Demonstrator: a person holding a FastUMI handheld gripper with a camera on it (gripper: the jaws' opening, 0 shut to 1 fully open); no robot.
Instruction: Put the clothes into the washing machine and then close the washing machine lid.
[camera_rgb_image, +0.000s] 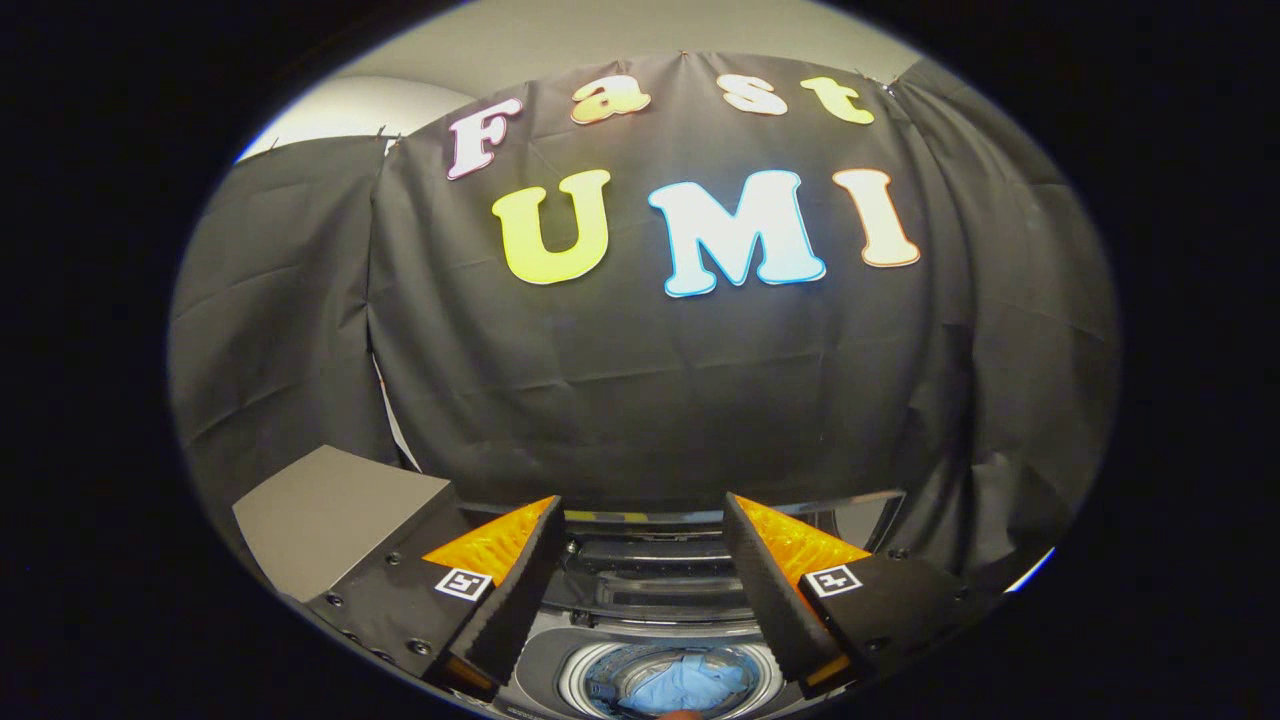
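1. The gripper (640, 560) hangs above the washing machine (660, 600), its two fingers spread wide apart with nothing between them but open air — it holds nothing.

2. The clothes (685, 685), a pale blue bundle, lie down inside the round drum (600, 680) of the machine, below and between the fingers. Judging from that, the loading part of the task looks done.

3. The lid (850, 520) appears to stand raised at the back of the opening, a dark glossy panel just beyond the fingertips, against the black cloth wall (640, 380). Its exact tilt is hard to tell from here.

4. The step in hand, then, is likely the closing of the lid. To do it well:
   - Bring the gripper up and behind the lid's upper edge, rather than poking at its face.
   - Either pinch the free edge lightly or hook one finger over it, then draw it forward and down along its hinge arc — not straight down.
   - Ease it through the last part so it does not slam.

5. A grey box-like block (330, 510) stands just beside the left finger; keep the swing clear of it.

6. Check that no cloth rides up over the drum rim before the lid comes down, or it may not seat.
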